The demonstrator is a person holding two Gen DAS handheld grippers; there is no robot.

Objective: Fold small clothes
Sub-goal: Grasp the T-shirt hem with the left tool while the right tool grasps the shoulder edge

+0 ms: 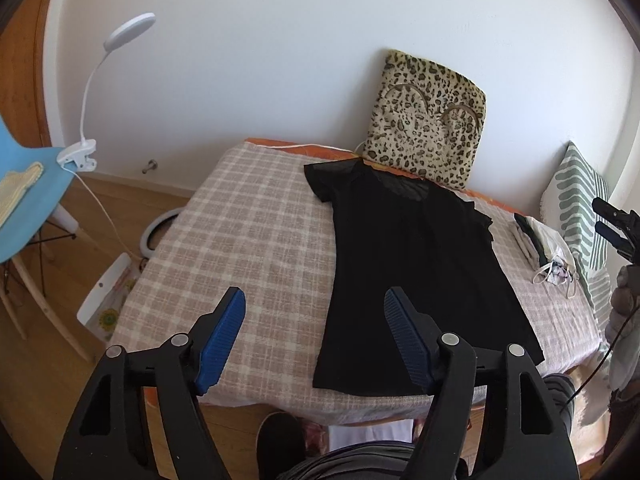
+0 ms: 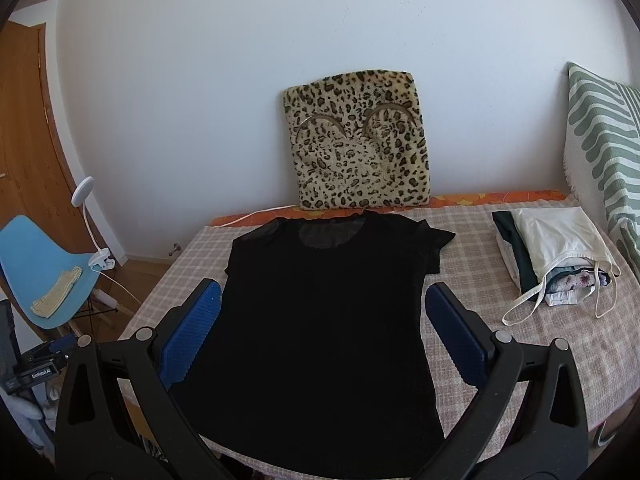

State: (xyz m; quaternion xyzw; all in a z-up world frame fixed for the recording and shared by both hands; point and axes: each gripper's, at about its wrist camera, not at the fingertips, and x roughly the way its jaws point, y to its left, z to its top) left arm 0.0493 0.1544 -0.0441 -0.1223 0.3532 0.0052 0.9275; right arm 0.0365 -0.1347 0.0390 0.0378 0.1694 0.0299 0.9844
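a black short-sleeved t-shirt (image 2: 320,312) lay spread flat and unfolded on the checked bedcover (image 2: 540,352), neckline toward the wall, hem at the near edge. to its right, well apart, sat a small stack of folded clothes (image 2: 552,248), a white strappy top uppermost.

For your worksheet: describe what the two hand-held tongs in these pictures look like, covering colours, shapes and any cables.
Both tongs match. The left tongs have glossy black plastic arms with triangular cut-outs and round silver pivot pins, ending in blue ribbed pads. The right tongs look the same. A thin black cable hangs beside the right ones.
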